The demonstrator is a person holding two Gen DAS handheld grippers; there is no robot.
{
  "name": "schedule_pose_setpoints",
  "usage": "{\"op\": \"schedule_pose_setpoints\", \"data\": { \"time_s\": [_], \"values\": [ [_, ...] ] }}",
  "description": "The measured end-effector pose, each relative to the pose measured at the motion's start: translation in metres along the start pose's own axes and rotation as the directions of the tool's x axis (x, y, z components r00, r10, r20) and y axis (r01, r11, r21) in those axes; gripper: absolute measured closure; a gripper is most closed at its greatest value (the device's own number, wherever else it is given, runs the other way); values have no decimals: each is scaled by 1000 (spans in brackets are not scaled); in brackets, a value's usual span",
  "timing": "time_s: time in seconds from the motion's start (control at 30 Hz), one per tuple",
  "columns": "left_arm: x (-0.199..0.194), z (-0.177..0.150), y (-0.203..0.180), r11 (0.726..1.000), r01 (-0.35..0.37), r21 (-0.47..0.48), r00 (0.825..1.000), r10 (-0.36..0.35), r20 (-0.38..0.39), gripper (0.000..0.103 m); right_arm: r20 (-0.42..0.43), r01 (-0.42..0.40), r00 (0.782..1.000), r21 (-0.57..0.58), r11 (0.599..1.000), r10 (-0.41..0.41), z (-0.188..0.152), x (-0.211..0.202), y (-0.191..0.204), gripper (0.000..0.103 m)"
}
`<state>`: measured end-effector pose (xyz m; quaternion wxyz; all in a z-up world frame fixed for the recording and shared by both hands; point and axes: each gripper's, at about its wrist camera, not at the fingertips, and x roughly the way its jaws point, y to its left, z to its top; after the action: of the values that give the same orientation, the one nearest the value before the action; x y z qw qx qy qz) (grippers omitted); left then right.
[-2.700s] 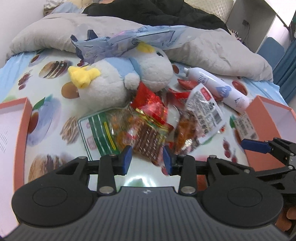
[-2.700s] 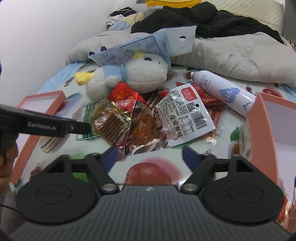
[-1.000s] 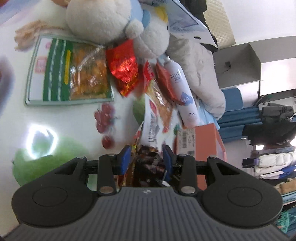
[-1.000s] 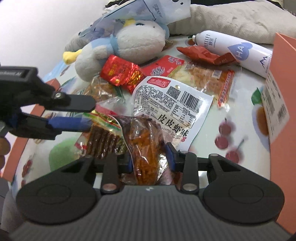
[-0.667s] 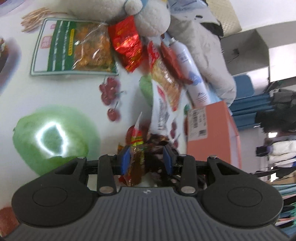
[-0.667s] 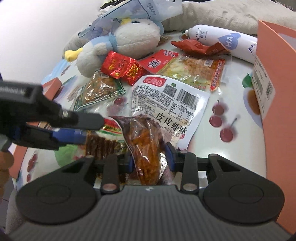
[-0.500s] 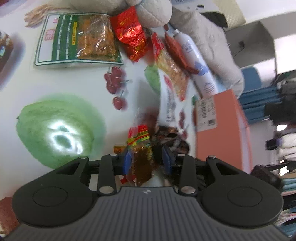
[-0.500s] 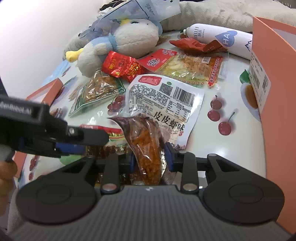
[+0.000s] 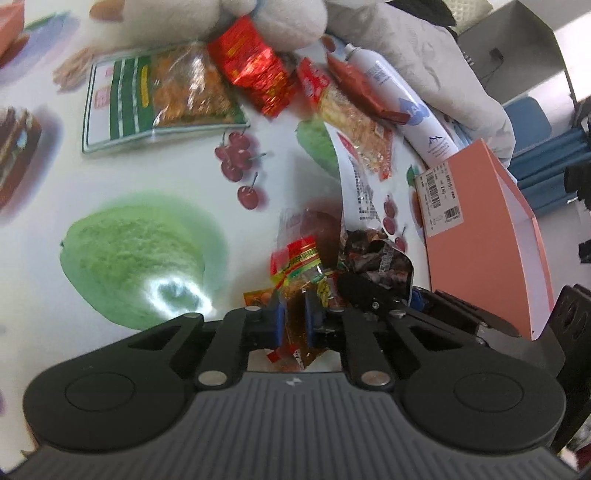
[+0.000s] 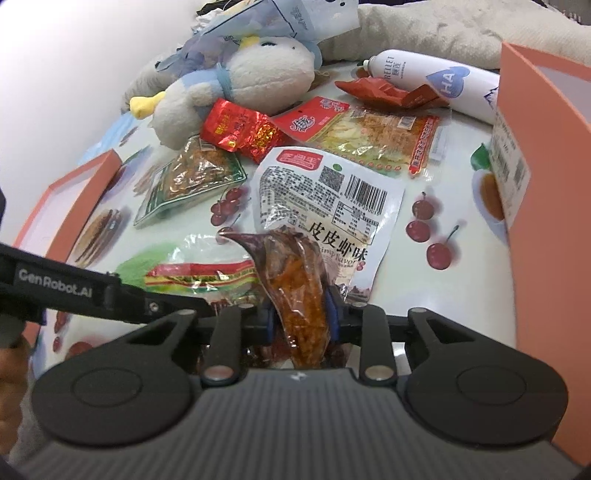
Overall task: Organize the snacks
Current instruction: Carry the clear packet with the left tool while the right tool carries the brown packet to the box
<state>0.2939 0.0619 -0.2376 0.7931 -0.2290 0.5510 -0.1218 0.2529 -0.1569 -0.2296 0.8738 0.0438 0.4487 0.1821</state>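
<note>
My left gripper (image 9: 293,319) is shut on a clear snack pack with a red, yellow and green label (image 9: 297,264), which also shows in the right wrist view (image 10: 199,277). My right gripper (image 10: 300,319) is shut on a clear pack of orange-brown snacks (image 10: 295,280), seen dark in the left wrist view (image 9: 376,264). Both packs are lifted off the bed. On the sheet lie a white shrimp-flavour pack (image 10: 325,199), a green-striped pack (image 10: 192,177), a red foil pack (image 10: 240,129) and a red-and-yellow pack (image 10: 373,133).
An orange box (image 10: 546,184) stands at the right and an orange lid (image 10: 70,192) lies at the left. A plush duck (image 10: 236,85), a white spray bottle (image 10: 436,81) and a grey duvet (image 10: 443,33) lie behind the snacks.
Both grippers closed on their packs and pulled them back off the pile, and the left one tightened. The white pack and the packs behind it are now uncovered.
</note>
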Motion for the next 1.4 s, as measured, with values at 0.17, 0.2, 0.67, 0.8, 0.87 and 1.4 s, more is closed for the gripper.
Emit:
{"op": "schedule_pose_setpoints", "data": {
  "time_s": [0.17,0.2,0.67,0.8,0.87,1.4],
  "values": [
    [-19,-6,-13,999,-27,39,999,25,37,96,18,11,1000,-10,1000,-10,-2,-18,5,75],
    [-22,-8,-16,998,-37,48,998,34,46,97,25,12,1000,-8,1000,-12,-3,-23,6,75],
    [-69,-48,-44,988,-120,94,984,107,140,97,73,54,996,-24,998,-52,-27,-83,23,75],
    [-81,-61,-53,983,-143,118,979,123,165,97,76,65,995,-17,998,-64,-39,-97,26,75],
    [-85,-66,-57,978,-156,141,975,130,177,97,78,68,995,-11,998,-67,-44,-103,27,75],
    [-110,-73,-90,961,-175,213,969,130,211,97,129,116,985,0,993,-115,-46,-138,28,75]
  ]
}}
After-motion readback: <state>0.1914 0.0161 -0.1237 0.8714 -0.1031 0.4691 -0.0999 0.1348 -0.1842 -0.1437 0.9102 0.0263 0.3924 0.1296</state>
